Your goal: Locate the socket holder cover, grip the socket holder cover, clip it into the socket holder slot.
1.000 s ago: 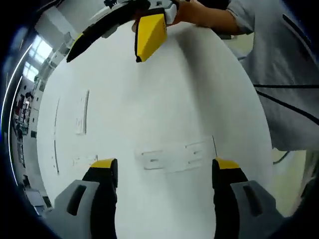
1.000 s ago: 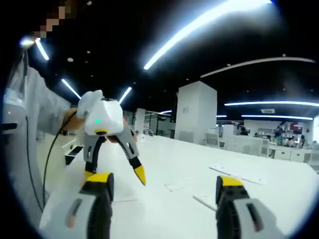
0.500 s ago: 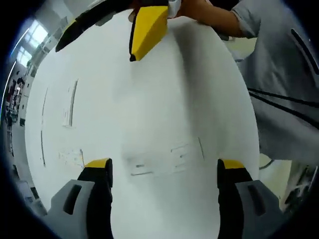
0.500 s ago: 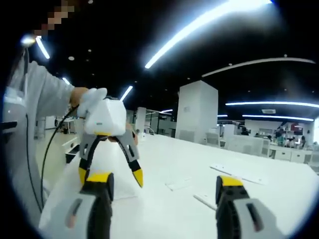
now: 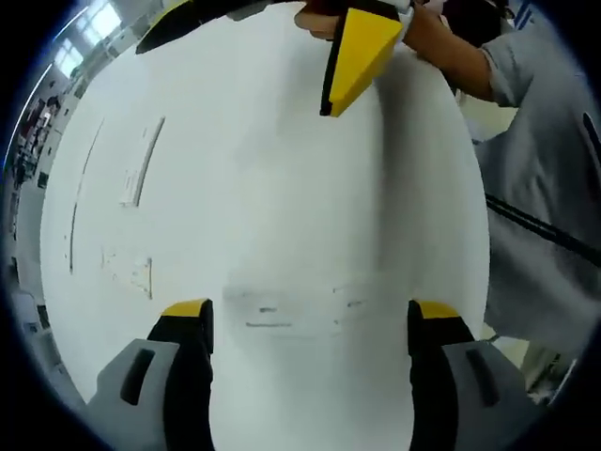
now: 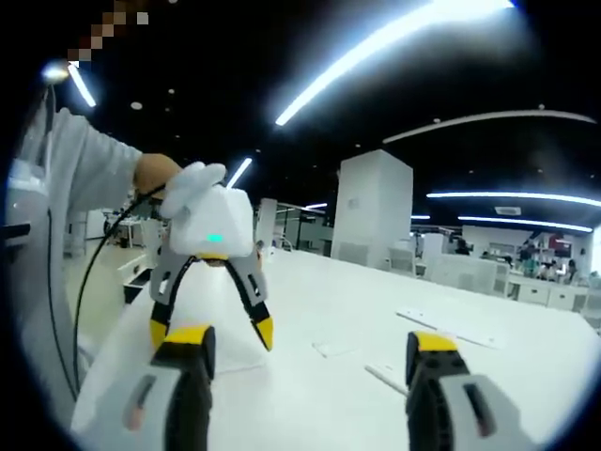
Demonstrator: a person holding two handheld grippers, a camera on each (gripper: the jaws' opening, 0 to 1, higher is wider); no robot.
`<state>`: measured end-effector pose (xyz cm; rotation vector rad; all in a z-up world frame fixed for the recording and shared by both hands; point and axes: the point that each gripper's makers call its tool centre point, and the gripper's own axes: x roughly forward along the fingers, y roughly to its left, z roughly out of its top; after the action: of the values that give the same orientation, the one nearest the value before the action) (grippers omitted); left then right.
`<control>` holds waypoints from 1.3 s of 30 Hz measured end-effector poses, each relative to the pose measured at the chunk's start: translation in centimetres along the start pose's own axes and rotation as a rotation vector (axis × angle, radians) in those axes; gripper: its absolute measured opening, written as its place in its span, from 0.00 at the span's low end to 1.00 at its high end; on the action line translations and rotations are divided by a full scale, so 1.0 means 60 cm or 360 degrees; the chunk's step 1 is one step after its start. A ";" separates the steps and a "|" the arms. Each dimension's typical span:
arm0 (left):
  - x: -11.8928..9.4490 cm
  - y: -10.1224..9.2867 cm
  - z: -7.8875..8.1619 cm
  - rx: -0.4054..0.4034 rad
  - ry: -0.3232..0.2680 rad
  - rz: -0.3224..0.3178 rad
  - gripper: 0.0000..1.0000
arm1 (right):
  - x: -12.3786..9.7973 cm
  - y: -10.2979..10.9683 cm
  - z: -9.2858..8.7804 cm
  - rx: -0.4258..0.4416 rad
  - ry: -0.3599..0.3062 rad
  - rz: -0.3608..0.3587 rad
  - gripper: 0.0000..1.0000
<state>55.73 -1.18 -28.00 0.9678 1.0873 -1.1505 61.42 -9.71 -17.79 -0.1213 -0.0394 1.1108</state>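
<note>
Searching stage: both grippers hang above the white surface (image 5: 282, 188), judged to be at the locate step; nothing is gripped yet.
Left gripper (image 5: 310, 315): jaws spread wide, empty, aimed down at a flat white rectangular piece with slots (image 5: 300, 312) lying between the yellow tips; probably the socket holder or its cover, too blurred to tell which.
Right gripper (image 6: 310, 346): jaws wide apart, empty, held level, looking across the surface, presumably to scan for parts.
Parts count: beyond the slotted piece, away from the person, three more pale items: a long white strip (image 5: 141, 174), a thin rail (image 5: 83, 202), a small white plate (image 5: 131, 275).
Person: grey sleeve (image 5: 545, 188) near the slotted piece.
</note>
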 end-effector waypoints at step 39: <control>0.009 -0.002 -0.002 -0.0090 0.0077 -0.0007 0.67 | 0.001 0.004 0.000 -0.0011 0.0002 0.0018 0.83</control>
<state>55.66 -1.21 -28.57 0.9540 1.1553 -1.0993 61.22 -9.53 -17.81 -0.1287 -0.0417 1.1223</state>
